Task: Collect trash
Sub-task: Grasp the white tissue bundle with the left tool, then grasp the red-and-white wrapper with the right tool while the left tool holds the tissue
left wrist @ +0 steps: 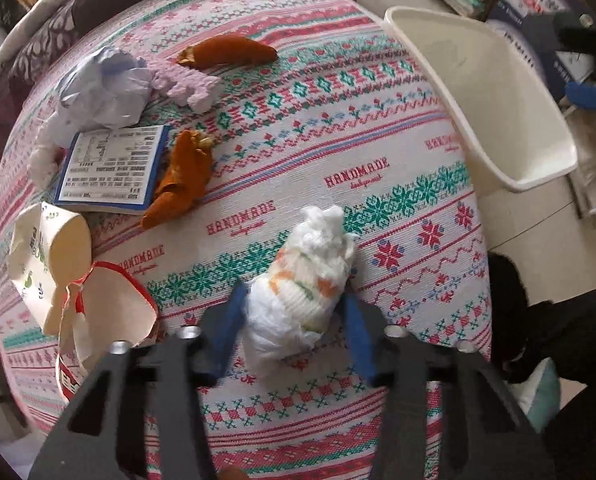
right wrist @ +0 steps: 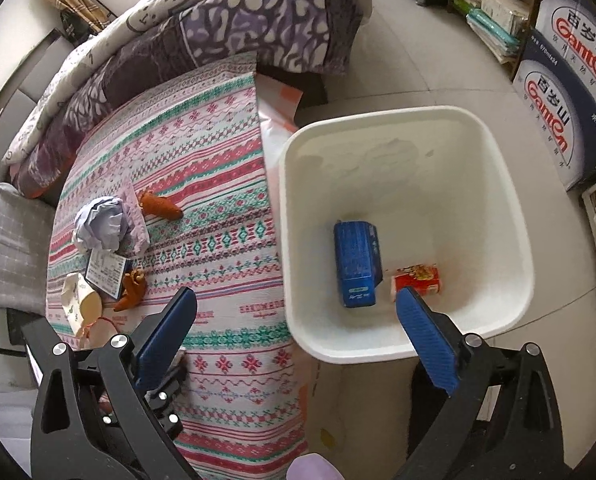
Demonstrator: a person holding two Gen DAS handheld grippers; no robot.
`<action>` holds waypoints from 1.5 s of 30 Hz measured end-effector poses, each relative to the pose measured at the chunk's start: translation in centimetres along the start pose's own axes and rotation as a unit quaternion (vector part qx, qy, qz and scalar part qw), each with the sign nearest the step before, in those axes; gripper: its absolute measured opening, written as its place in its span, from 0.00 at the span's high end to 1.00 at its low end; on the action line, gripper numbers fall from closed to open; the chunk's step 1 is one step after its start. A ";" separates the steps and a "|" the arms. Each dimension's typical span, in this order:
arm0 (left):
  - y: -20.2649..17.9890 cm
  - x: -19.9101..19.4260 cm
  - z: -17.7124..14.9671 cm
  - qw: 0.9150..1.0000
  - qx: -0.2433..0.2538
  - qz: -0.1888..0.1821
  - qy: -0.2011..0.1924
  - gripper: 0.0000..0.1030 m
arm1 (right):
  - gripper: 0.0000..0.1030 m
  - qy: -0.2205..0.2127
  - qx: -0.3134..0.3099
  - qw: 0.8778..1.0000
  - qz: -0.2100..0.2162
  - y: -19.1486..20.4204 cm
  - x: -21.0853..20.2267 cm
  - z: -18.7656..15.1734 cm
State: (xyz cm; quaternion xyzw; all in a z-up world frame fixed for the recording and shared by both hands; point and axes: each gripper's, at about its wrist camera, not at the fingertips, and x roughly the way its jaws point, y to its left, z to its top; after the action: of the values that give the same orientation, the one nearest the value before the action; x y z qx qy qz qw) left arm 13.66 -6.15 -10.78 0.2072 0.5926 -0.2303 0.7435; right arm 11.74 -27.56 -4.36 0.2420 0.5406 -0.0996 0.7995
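Though bulky, probably light and soft: a white crumpled plastic wad (left wrist: 301, 288) with orange and green print, lying on the patterned tablecloth (left wrist: 397, 152) near the table edge closest to the white bin (left wrist: 509, 128). Likely to squash and slip under pressure, so best taken across its thick middle. Left gripper (left wrist: 294, 332) pointing steeply down over it, blue pads flanking the wad's lower half and apparently pressing its sides. Right gripper (right wrist: 298, 320) also tilted downward, spread wide with nothing between the pads, hovering over the bin's near rim, one finger above the cloth.
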 end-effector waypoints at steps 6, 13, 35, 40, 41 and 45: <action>4.5 -4.1 -0.7 0.995 -0.067 -0.025 -0.062 0.61 | 0.07 -0.005 0.011 1.000 0.008 1.4 0.7 0.1; 12.1 -12.2 -1.9 0.963 -0.203 -0.043 -0.169 0.60 | 0.07 -0.004 -0.049 0.998 0.042 6.5 2.0 -1.3; 23.3 -17.8 -8.8 0.879 -0.416 -0.090 -0.217 0.58 | 0.07 -0.121 -0.661 0.741 0.010 26.2 4.9 -15.6; 24.0 -17.7 -8.8 0.873 -0.427 -0.098 -0.214 0.58 | 0.07 -0.134 -0.725 0.675 -0.020 28.1 7.0 -17.8; 24.0 -17.7 -8.8 0.872 -0.428 -0.099 -0.215 0.58 | 0.07 -0.136 -0.737 0.661 -0.022 28.4 7.3 -18.2; 24.4 -17.6 -8.8 0.870 -0.432 -0.100 -0.213 0.58 | 0.09 -0.142 -0.763 0.630 -0.033 29.0 8.0 -19.5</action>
State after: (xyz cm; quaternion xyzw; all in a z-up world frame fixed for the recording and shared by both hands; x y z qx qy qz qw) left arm 17.70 20.39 5.36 -0.2494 0.4775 -0.0631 0.8401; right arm 11.15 7.91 -9.41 -0.4892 0.3111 0.2887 0.7619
